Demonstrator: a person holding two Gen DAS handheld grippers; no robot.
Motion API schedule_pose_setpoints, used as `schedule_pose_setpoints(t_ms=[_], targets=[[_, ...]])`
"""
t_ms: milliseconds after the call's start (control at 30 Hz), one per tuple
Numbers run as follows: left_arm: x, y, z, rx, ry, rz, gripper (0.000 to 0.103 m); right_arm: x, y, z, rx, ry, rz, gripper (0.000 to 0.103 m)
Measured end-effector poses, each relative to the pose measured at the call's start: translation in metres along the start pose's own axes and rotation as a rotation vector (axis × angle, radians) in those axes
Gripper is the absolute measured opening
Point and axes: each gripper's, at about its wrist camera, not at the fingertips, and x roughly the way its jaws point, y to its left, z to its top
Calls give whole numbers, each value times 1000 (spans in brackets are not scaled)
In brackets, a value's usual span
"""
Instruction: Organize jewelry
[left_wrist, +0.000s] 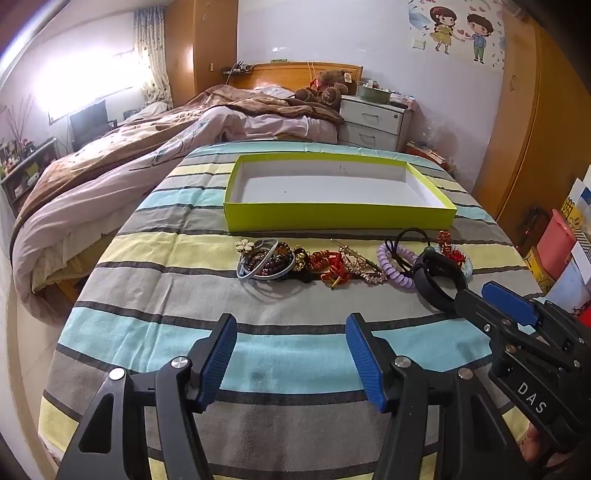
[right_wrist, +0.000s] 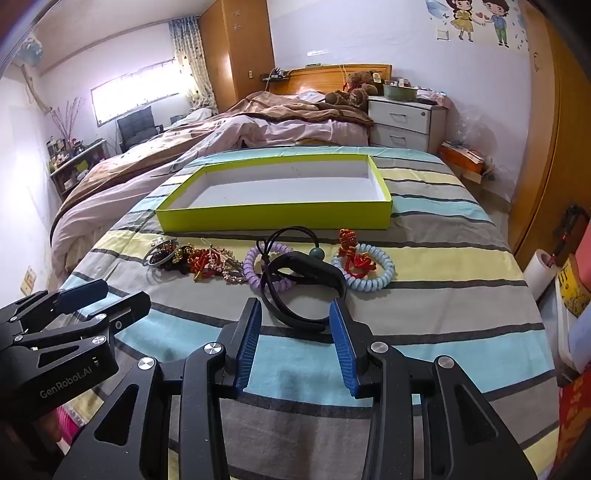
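- Now, first pick: right gripper (right_wrist: 293, 328) spread, black wristband (right_wrist: 303, 280) between its tips, pads not pressing.
- Left gripper (left_wrist: 291, 350) spread, empty, jewelry row (left_wrist: 314, 262) ahead.
- Green box (right_wrist: 273, 218) beyond, empty.
- Next: pinch band, carry forward.

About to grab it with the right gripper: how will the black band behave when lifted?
The black band looks like a rubbery loop, so it will probably flex and dangle rather than hold shape. Likely light. The right gripper, open, straddles its near edge; its smooth strap may slip.
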Motion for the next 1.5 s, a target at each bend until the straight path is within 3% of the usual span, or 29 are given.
schedule_pose_setpoints(t_ms=[167,300,400,1000,1500], targets=[[-2,-2,-4,17,-30,45,61,-2,-1,3,6,-12,-1,39],[0,-8,-12,12,-35,47,61,-3,2,1,9,-12,-14,39],[-2,6,8,-16,-6,32,61,-5,-3,6,12,-6,-17,39],[7,12,15,-22,23,37,61,7,3,20,15,18,-9,39],[1,12,17,-24,5,35,61,3,4,21,6,10,-15,39]])
